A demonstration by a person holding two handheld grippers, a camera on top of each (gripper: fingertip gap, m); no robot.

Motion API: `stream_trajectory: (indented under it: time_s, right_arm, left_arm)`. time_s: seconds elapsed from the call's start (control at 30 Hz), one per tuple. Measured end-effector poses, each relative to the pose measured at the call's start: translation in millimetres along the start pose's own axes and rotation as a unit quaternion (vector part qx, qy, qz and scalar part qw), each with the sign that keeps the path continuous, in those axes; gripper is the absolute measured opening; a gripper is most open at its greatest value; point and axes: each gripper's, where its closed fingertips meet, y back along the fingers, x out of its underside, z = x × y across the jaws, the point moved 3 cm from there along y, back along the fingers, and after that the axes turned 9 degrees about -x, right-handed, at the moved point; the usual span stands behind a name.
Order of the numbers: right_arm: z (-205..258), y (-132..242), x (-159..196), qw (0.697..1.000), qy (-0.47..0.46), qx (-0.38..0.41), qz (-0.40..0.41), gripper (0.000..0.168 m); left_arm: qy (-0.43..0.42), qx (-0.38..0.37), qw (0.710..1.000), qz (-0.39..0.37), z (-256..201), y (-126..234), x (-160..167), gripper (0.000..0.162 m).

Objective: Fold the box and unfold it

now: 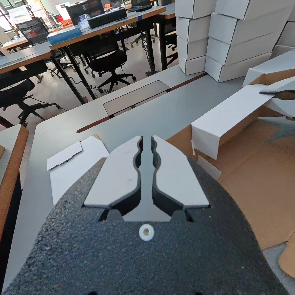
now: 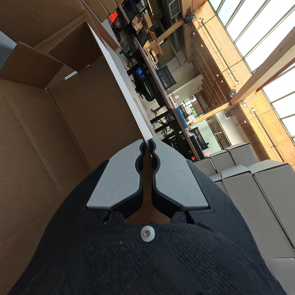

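Cardboard box point(image 1: 249, 167) lay part-folded on grey table point(image 1: 143, 111), brown inside up. Right gripper point(image 2: 147, 141) pinched raised wall edge. Left gripper point(image 1: 146, 138) hovered nearly closed, empty. Judged light, stiff along creases, easily crushed; best gripped at flap edges.

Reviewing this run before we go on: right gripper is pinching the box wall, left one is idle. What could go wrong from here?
1. The right gripper pinches only the thin top edge of the box wall; it may slip or crease.
2. The left gripper hangs empty over the table, so the box could slide when pulled.
3. The stack of white boxes stands close behind; a wide swing might knock it.
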Motion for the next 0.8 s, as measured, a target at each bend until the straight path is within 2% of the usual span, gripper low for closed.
stream_trajectory:
  time_s: [0.13,0.3,0.37,0.63,0.8]
  right_arm:
    - [3.0,6.7,-1.6,0.999,0.036,-0.004,0.004,0.005]
    - [5.1,10.7,-3.8,0.998,0.063,-0.003,0.023,0.005]
    - [6.2,11.3,-4.9,0.996,0.076,0.002,0.045,0.004]
    - [8.4,6.6,-6.0,0.984,0.111,0.044,0.133,0.003]
    - [3.8,-3.8,-2.6,0.979,0.093,0.043,0.176,0.003]
  left_arm:
    - [-0.066,0.039,0.996,0.049,7.7,-33.7,33.8,0.01]
    - [-0.062,0.163,0.983,0.054,-16.2,-51.2,48.3,0.01]
    - [-0.067,0.196,0.977,0.052,-25.5,-49.1,52.5,0.002]
    - [-0.046,0.139,0.988,0.053,-39.9,-31.3,50.6,0.0]
    - [-0.047,0.111,0.992,0.044,-52.3,-26.4,43.7,0.0]
